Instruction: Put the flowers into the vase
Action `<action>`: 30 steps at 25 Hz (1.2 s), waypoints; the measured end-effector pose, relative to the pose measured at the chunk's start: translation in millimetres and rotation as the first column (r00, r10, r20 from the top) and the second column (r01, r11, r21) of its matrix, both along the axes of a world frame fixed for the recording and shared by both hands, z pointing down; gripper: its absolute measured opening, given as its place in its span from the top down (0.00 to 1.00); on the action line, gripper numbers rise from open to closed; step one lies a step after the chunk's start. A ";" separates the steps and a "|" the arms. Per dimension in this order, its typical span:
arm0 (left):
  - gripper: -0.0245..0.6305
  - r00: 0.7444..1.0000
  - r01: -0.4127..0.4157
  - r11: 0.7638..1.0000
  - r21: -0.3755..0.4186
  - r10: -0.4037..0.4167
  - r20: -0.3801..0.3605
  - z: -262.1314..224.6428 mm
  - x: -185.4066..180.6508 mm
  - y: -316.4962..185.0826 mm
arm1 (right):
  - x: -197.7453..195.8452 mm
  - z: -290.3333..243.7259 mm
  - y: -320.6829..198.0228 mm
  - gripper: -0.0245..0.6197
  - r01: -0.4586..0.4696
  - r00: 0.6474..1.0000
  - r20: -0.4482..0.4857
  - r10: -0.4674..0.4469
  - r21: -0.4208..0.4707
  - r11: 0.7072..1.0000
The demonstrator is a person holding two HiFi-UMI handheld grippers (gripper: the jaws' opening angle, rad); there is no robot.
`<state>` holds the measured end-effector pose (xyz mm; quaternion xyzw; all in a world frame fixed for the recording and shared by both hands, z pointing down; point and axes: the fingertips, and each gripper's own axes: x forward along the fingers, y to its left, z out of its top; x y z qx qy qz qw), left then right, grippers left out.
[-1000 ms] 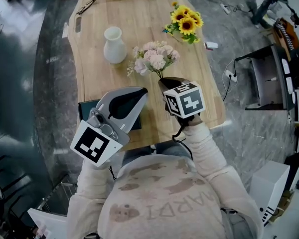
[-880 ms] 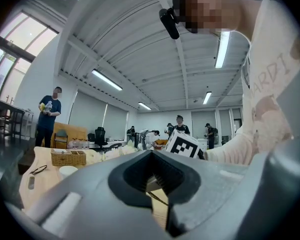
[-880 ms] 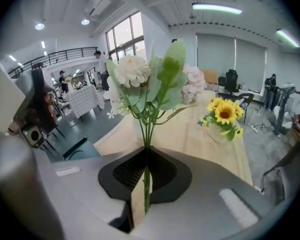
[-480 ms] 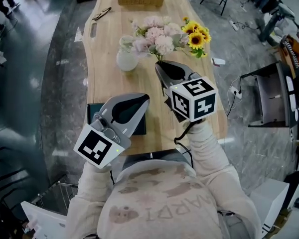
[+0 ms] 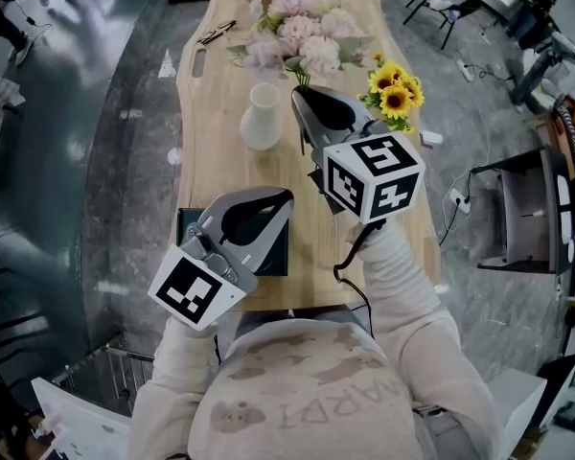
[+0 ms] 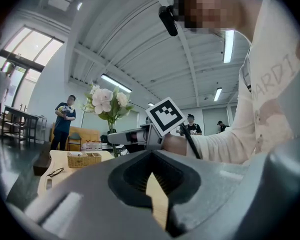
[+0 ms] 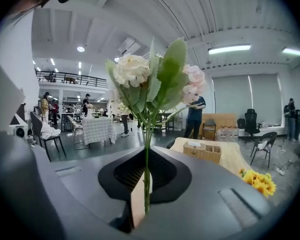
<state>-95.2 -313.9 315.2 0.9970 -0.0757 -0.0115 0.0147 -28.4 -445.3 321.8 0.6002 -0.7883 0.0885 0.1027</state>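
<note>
flowers (image 5: 302, 36): pale pink, green stems
vase (image 5: 264, 118): white
sunflowers (image 5: 395, 89): yellow, dark centres
table (image 5: 220, 185): light wood grain
left gripper (image 5: 286, 197): grey, black-white marker
right gripper (image 5: 298, 94): grey, black-white marker cube

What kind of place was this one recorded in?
Probably a large open-plan workspace hall. There is a long wooden table, an office chair, strip lights high overhead and a railed upper level.

Lighting and picture quality: bright, even, indoor.
Lit from ceiling strip lights (image 7: 229, 48) and tall windows (image 6: 26, 49) at upper left of left gripper view; glare on polished floor (image 5: 115, 75), upper left of head view; shadows faint; strong fisheye bending, dark corners in both gripper views; foreground soft.
</note>
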 end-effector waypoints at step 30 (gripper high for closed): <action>0.96 0.992 0.121 0.991 -0.054 -0.119 0.035 16.7 -13.0 -67.7 | -17.0 28.5 -99.4 0.90 0.083 0.995 0.027 -0.091 0.205 0.975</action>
